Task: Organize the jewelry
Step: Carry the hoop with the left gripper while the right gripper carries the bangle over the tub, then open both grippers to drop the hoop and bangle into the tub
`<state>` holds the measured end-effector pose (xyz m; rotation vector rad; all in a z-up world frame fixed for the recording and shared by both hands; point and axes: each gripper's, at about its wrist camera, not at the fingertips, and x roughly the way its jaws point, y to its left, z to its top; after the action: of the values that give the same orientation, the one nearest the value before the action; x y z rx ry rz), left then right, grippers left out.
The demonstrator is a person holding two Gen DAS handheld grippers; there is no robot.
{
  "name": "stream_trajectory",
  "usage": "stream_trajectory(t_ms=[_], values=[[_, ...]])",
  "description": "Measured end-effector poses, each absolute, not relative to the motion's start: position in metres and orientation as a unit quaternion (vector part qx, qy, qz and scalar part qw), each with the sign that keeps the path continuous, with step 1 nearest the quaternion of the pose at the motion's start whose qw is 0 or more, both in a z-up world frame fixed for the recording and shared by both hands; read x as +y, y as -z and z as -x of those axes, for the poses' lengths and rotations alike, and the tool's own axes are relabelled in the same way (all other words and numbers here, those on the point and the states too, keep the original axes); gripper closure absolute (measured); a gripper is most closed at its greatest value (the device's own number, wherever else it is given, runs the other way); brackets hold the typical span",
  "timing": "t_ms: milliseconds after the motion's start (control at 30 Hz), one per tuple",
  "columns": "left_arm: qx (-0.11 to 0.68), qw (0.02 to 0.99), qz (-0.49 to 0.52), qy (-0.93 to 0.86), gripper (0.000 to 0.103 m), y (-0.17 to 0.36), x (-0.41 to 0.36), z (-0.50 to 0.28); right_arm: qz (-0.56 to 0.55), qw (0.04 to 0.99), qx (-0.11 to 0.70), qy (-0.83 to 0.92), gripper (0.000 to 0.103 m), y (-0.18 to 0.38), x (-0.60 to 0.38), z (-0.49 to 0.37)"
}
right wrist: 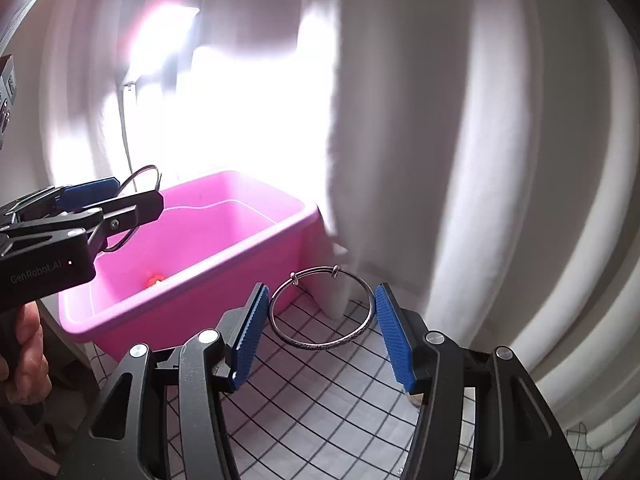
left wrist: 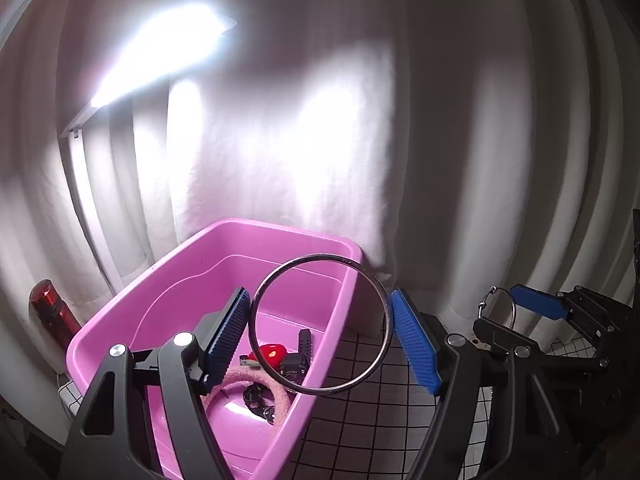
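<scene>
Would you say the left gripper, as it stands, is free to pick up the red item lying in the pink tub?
Probably not yet: the left gripper is shut on a plain metal bangle, so its jaws are occupied. The pink tub is open-topped, leaving the red item otherwise unobstructed.

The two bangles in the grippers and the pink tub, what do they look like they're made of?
Plain bangle in the left gripper: probably polished metal, a thin grey ring with a bright glint. Patterned bangle in the right gripper: likely silvery metal, with an engraved lower band and two small sliding knots. Pink tub: seemingly glossy moulded plastic, with smooth rounded walls and highlights.
</scene>
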<state>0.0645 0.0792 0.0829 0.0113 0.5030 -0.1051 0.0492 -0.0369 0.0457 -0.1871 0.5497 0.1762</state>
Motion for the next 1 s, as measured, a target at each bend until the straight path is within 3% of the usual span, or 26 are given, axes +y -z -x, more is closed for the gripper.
stream_trajectory(t_ms=[433,1000], values=[[0.285,0.956,0.033,-0.066,0.033,-0.062,0.183,-0.076,0.119,0.937,0.267,-0.189,0.05,-0.059,0.07,-0.107],[0.365,0.923,0.067,-0.1,0.032,-0.015,0.222,-0.109,0.139,0.895,0.37,-0.205,0.05,-0.009,0.125,-0.176]])
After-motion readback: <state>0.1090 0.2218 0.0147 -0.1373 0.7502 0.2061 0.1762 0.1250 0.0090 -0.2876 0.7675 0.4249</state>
